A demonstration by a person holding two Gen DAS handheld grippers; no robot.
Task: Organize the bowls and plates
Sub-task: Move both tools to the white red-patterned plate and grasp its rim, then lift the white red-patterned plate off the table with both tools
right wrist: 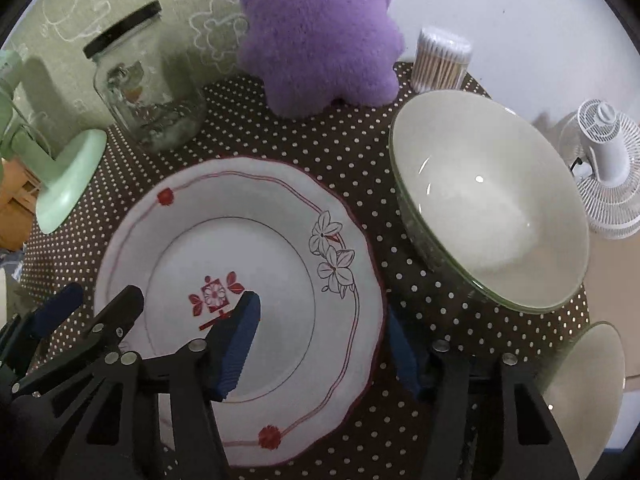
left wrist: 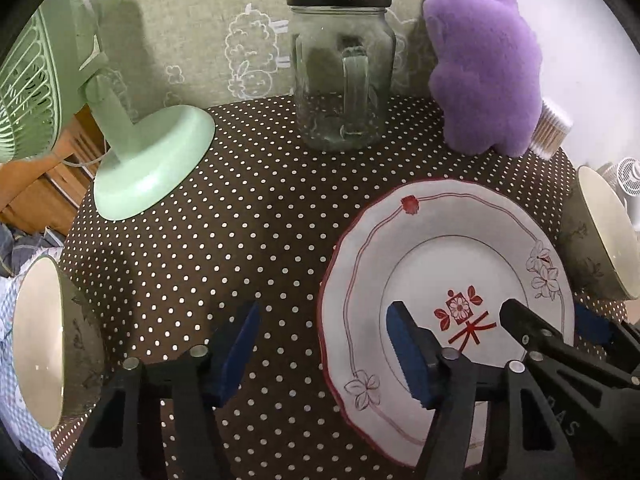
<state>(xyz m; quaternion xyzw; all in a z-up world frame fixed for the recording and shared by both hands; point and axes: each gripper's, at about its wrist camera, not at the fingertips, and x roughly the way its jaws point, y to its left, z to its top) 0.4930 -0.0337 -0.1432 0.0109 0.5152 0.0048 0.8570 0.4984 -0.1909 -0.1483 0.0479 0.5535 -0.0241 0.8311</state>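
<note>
A white plate [left wrist: 448, 240] with a red rim and flower pattern lies on the dotted table; it also shows in the right wrist view [right wrist: 248, 208]. My left gripper [left wrist: 320, 344] is open, its right finger over the plate's left part, its left finger over the cloth. My right gripper [right wrist: 320, 344] is open and straddles the plate's right rim; it also shows in the left wrist view [left wrist: 552, 320]. A cream bowl [right wrist: 488, 200] stands right of the plate, seen edge-on in the left wrist view [left wrist: 600, 236]. Another bowl [left wrist: 40, 344] sits at the table's left edge. A third [right wrist: 584, 392] sits at the front right.
A glass jar [left wrist: 340, 76] with a black lid, a purple plush cushion [left wrist: 480, 64] and a cotton swab box [right wrist: 440, 60] stand at the back. A green fan [left wrist: 152, 160] stands at the back left. A white fan [right wrist: 608, 172] lies off the table's right side.
</note>
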